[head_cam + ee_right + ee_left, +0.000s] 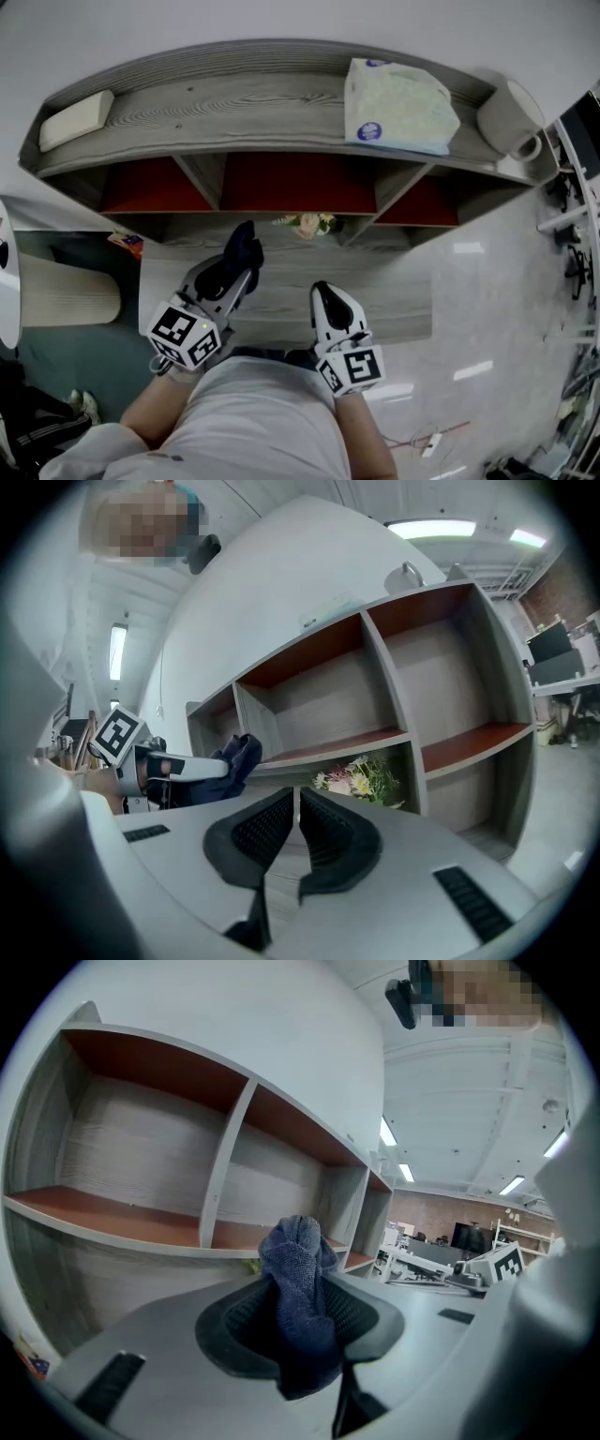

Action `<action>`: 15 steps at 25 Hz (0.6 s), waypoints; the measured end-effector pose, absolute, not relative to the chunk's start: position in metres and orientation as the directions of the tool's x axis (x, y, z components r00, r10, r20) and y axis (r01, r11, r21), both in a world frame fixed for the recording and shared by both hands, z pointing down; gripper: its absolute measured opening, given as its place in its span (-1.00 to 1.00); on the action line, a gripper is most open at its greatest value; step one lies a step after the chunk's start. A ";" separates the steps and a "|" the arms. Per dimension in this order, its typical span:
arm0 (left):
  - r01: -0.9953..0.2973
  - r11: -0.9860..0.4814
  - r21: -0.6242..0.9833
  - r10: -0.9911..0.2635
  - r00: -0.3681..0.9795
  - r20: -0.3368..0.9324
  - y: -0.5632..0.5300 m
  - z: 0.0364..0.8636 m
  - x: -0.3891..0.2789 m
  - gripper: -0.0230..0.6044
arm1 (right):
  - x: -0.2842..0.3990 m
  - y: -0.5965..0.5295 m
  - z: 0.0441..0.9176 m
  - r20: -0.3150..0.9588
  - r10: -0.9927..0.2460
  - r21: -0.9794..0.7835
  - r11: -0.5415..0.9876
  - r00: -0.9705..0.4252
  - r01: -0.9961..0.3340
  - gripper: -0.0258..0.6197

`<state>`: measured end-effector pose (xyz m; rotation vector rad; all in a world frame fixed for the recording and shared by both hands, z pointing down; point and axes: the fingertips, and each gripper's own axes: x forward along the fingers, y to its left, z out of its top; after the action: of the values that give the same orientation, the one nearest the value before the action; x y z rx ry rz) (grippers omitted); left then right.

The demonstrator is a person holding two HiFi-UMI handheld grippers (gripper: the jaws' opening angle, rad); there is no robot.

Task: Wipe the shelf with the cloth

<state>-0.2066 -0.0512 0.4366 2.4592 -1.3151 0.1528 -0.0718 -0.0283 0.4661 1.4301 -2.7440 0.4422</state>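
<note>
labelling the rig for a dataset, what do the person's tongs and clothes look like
Both the left tongs and right tongs have light grey shells with black ribbed pads, and each carries a white cube printed with black square markers. The person wears a light grey top.

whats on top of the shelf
A pale block at the left end, a soft tissue pack, and a grey mug at the right end. The shelf surface beneath them is covered.
</note>
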 end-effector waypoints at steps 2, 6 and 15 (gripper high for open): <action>-0.837 -0.487 0.251 -0.801 0.542 0.252 -0.061 0.431 -0.210 -0.50 | -0.074 -0.031 0.466 0.148 -0.794 -0.240 0.549 -0.590 -0.800 -0.82; -0.873 -0.433 0.224 -0.837 0.481 0.260 -0.083 0.417 -0.214 -0.49 | -0.070 -0.035 0.464 0.151 -0.774 -0.240 0.574 -0.615 -0.783 -0.82; -0.952 -0.276 0.130 -0.898 0.304 0.318 -0.135 0.400 -0.209 -0.48 | -0.041 -0.043 0.455 0.160 -0.715 -0.219 0.647 -0.681 -0.731 -0.82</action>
<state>-0.2087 -0.1354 0.3995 2.2814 -1.6762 0.2623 -0.0412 -0.0430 0.4552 1.2286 -2.7964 0.4119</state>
